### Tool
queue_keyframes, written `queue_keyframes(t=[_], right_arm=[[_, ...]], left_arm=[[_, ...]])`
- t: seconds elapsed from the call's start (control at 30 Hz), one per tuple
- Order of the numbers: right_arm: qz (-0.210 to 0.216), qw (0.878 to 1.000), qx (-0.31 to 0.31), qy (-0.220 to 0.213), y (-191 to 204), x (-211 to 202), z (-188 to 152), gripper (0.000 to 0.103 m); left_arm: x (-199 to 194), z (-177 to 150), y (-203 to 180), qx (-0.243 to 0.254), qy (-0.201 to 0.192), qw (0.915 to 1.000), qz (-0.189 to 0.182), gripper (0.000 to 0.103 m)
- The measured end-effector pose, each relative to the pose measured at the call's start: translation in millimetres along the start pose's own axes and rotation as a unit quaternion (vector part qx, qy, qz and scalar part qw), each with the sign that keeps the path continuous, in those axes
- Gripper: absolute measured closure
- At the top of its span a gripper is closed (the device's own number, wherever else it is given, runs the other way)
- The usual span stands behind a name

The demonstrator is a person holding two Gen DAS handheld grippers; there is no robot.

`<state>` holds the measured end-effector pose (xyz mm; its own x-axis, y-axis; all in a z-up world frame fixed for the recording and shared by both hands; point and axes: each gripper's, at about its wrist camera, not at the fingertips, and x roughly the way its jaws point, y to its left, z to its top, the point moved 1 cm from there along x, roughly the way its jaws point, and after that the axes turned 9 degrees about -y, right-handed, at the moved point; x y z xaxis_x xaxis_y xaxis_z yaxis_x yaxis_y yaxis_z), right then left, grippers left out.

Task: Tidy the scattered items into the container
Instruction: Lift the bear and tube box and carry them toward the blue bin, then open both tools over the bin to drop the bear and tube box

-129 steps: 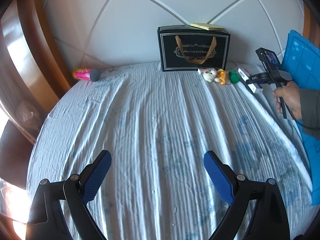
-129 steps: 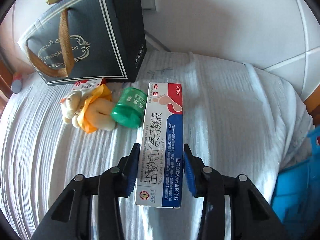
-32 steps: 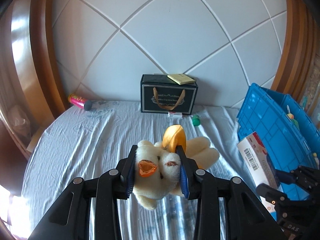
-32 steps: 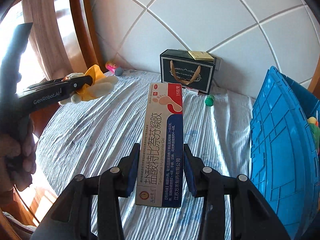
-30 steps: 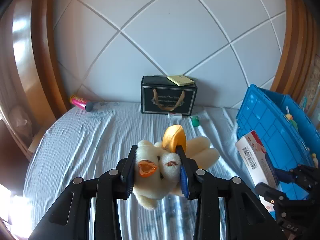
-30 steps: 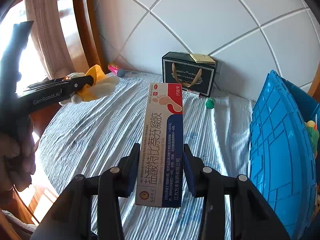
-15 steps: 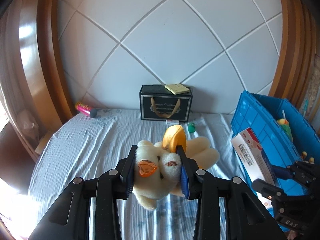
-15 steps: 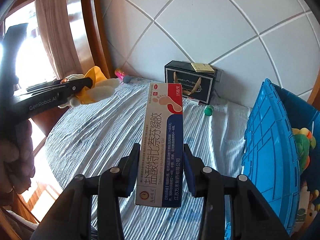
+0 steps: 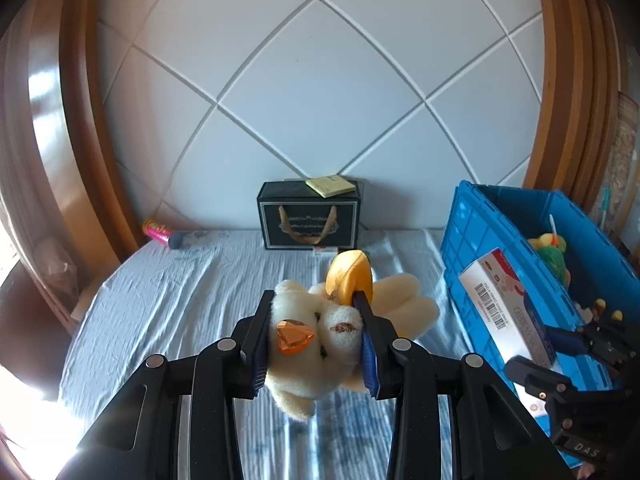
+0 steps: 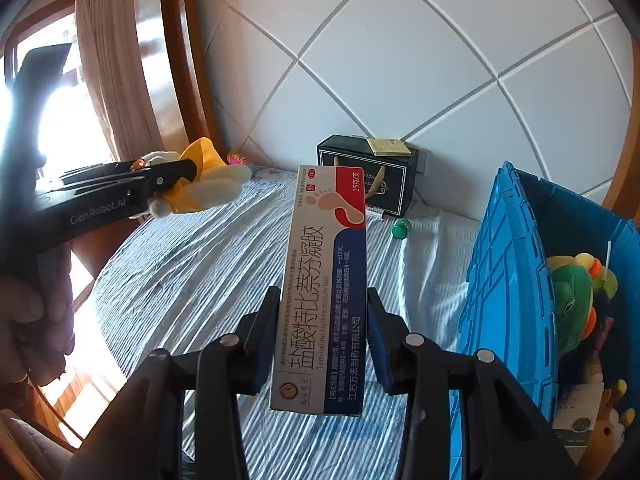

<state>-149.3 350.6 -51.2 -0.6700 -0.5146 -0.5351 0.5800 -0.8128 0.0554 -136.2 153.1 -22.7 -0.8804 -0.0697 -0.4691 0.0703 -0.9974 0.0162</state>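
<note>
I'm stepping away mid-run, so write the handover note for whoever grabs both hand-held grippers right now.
Left hand-held gripper: shut on the plush toy, held above the bed.
Right hand-held gripper: shut on the ointment box, held up beside the blue crate.
Done: the crate already holds a green plush and other items.
Left: drop both held items in the crate, then collect the green jar, the small box by the black gift bag, and the pink tube.

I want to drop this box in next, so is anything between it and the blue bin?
Nothing visible blocks it. The medicine box in the right gripper only has to clear the blue bin wall beside it.
</note>
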Motion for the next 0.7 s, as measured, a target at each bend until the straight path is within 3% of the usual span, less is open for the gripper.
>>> queue_keyframes(t=[0.4,0.7], right_arm=[[-0.037,0.999,0.020,-0.027,-52,-47,-5,0.063],[-0.096,0.992,0.065,-0.047,-117,-93,-20,0.063]], left_arm=[[-11,23,-68,0.022,-0.023,0.9988,-0.037,0.067],[-14,42,-144,0.058,-0.048,0.9932,-0.089,0.066]])
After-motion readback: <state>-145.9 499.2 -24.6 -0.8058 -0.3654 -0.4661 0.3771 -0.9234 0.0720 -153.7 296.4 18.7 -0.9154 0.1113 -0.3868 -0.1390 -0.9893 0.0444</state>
